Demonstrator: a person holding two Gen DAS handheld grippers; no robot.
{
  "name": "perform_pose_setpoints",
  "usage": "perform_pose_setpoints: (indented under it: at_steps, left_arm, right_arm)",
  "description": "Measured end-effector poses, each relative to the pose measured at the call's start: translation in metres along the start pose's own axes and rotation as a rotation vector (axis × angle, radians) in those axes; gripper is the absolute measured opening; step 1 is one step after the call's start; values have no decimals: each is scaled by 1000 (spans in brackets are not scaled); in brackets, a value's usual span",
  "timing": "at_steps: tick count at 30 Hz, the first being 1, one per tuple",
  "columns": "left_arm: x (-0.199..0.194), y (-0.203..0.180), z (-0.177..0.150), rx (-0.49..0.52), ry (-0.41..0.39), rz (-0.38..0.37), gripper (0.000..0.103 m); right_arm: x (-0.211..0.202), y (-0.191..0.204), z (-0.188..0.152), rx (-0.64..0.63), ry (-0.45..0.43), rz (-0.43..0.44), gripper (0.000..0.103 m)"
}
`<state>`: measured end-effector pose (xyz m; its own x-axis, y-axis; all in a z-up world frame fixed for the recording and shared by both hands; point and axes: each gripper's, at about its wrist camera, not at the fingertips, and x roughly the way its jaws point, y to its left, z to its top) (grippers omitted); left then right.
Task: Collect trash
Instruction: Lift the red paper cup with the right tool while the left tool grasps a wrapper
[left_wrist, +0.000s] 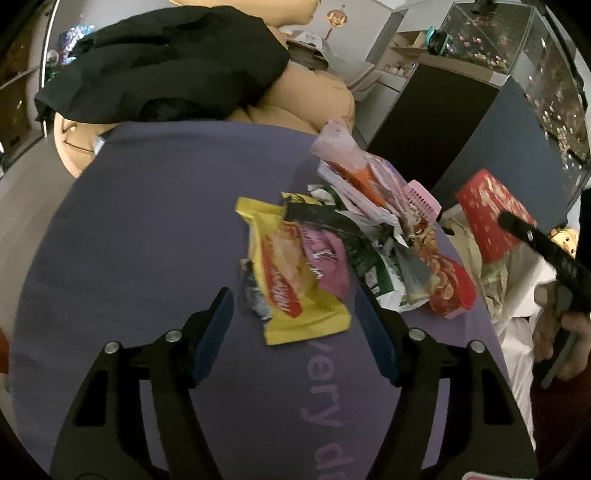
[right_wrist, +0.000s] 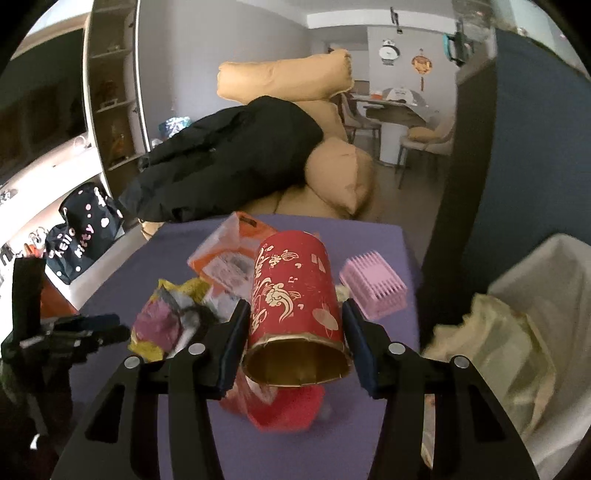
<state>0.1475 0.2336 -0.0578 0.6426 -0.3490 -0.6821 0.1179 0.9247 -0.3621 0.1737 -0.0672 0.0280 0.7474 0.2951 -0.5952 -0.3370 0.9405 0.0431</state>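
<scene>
Red with gold patterns, a cardboard tube (right_wrist: 295, 295) sits between the right gripper (right_wrist: 295, 354), whose jaws pinch its sides above the purple surface (right_wrist: 369, 236). Left of it lies a heap of wrappers (left_wrist: 332, 251), the yellow packet (left_wrist: 291, 280) nearest the left gripper (left_wrist: 295, 325), whose jaws are spread and empty. A pink comb (right_wrist: 373, 288) lies right of the tube; a lined bin (right_wrist: 546, 295) stands farther right.
</scene>
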Motion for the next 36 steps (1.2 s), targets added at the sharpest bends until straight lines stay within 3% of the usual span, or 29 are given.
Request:
perform_pose_setpoints:
  at_steps: [7, 13, 17, 21, 27, 36]
  left_arm:
    - [9, 2, 11, -60, -1, 32, 49]
    - [13, -7, 11, -19, 17, -17, 49]
    - [28, -16, 16, -15, 33, -4, 49]
    - [40, -19, 23, -36, 54, 10, 26]
    - [14, -34, 27, 33, -33, 4, 13]
    - [-30, -55, 36, 107, -127, -1, 9]
  right_arm:
    - [-12, -14, -31, 3, 14, -61, 48]
    - [-10, -32, -55, 79, 55, -47, 48]
    - [-10, -31, -62, 89, 56, -44, 49]
    - [-13, -31, -63, 92, 54, -38, 49]
    - [-24, -30, -63, 81, 25, -50, 49]
    - [-39, -33, -58, 81, -26, -35, 49]
